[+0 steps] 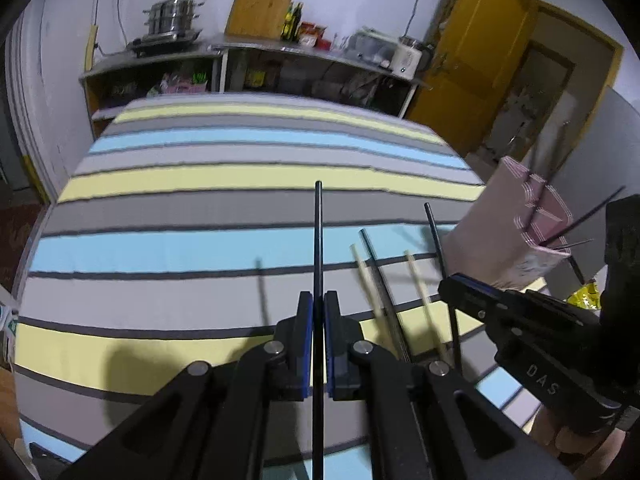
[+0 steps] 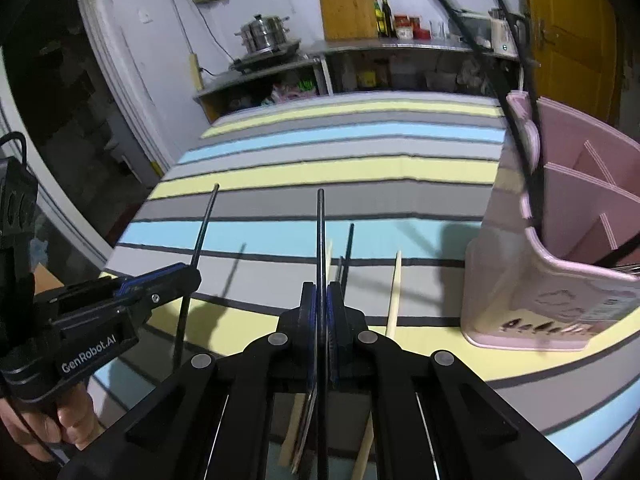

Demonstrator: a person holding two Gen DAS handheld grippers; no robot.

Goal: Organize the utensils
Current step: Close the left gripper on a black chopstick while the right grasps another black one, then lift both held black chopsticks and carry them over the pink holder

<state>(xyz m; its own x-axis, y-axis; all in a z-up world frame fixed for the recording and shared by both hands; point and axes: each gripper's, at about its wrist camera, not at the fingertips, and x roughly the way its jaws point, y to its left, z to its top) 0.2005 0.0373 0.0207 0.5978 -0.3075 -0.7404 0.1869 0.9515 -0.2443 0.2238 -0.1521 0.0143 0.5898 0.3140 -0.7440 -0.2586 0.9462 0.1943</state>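
Hidden and cut-off parts

The pink holder point(image 2: 552, 240) runs off the right edge; its chopsticks' lower ends are hidden inside. Shelf items point(image 1: 256, 76) under the far counter are too blurred to identify.

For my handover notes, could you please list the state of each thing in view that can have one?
left gripper: shut on a black chopstick
right gripper: shut on another black chopstick
pink holder: upright, some utensils already inside
wooden chopsticks: lying loose on the striped cloth

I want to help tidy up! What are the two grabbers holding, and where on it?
Left gripper and right gripper each pinch one black chopstick, near its lower part.
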